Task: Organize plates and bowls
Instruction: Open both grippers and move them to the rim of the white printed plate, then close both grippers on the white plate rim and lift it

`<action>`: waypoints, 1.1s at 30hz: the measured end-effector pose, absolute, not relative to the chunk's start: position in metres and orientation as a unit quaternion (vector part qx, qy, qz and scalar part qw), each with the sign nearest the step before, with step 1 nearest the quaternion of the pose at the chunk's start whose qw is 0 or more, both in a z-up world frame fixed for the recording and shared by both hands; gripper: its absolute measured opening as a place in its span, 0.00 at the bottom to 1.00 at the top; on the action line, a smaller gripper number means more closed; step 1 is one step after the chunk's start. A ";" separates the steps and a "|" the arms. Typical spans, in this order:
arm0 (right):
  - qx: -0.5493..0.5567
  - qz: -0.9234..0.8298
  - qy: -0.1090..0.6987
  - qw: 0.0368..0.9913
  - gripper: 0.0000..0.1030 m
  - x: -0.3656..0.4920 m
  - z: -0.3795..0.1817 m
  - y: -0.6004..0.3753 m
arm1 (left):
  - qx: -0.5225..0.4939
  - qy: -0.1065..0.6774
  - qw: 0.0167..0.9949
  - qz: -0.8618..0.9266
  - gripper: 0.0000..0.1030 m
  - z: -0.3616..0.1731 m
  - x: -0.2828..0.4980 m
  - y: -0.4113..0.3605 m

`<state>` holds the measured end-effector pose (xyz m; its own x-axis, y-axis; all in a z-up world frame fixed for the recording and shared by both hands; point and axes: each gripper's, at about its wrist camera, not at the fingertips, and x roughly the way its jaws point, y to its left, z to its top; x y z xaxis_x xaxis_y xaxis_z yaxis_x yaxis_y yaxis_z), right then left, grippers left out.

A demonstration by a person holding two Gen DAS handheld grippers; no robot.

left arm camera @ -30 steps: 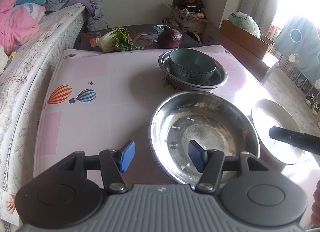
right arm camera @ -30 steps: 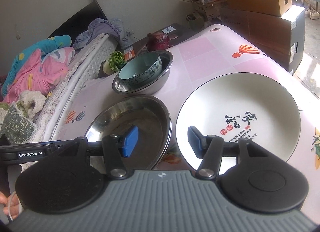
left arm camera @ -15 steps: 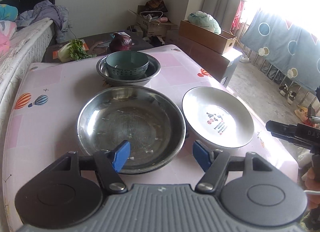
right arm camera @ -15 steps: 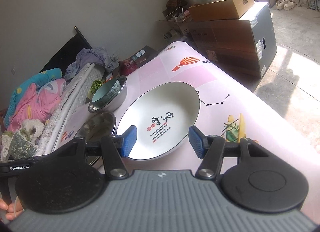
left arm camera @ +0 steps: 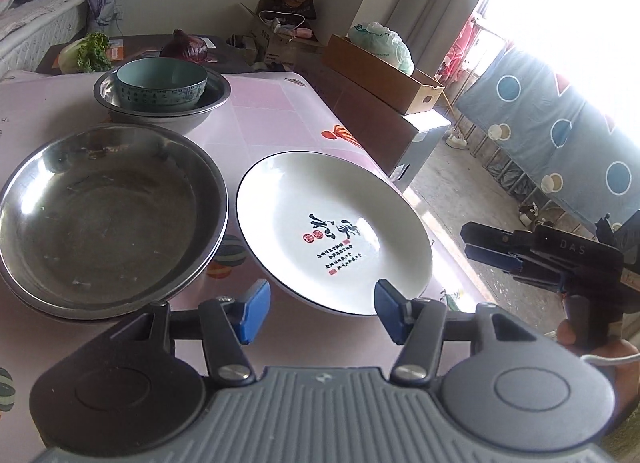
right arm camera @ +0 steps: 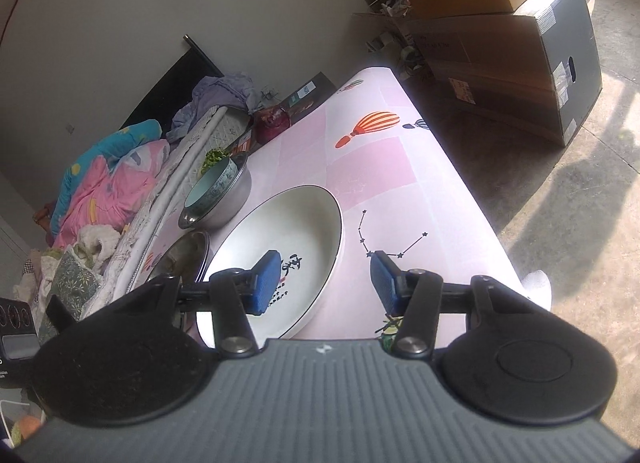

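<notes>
Both claws stand apart and grip nothing, their jaws closing; the left gripper (left arm camera: 319, 311) hangs over the near edge of the pink table (left arm camera: 276, 115), with the near rim of the white plate (left arm camera: 332, 231) showing in the gap between its 2 blue pads (left arm camera: 252, 311); whether the pads touch that rim I cannot tell.

Left to right in the left wrist view: 1 wide steel basin (left arm camera: 108, 215) lies at the near left, seemingly stacked on another like it; just behind it a smaller steel bowl (left arm camera: 160, 103) holds 1 teal ceramic bowl (left arm camera: 162, 83); the white plate with black lettering sits flat just beside the basin, rims close; past the table's right edge the right gripper (left arm camera: 486, 247) is held in a hand (left arm camera: 592, 347), near the plate but apart from it.

In the right wrist view the right gripper (right arm camera: 324, 283) straddles the plate's (right arm camera: 288, 231) right rim, left pad (right arm camera: 266, 283) over the plate, right pad over bare tablecloth (right arm camera: 400, 199); leafy greens (left arm camera: 90, 51) and 1 red cabbage (left arm camera: 184, 48) lie beyond the bowls.
</notes>
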<state>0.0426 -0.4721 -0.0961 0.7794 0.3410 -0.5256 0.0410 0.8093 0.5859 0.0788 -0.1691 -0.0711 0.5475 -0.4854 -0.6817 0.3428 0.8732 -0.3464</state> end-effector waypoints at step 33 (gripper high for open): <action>0.263 0.134 0.411 0.863 0.38 0.069 -0.118 -0.434 | -0.102 0.470 0.848 -0.223 0.30 -0.097 0.080 -0.167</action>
<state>0.0688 -0.4340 -0.1176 0.6269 0.4471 -0.6380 -0.0160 0.8261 0.5632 0.0803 -0.1666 -0.0966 0.4591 -0.4733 -0.7518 0.2824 0.8801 -0.3817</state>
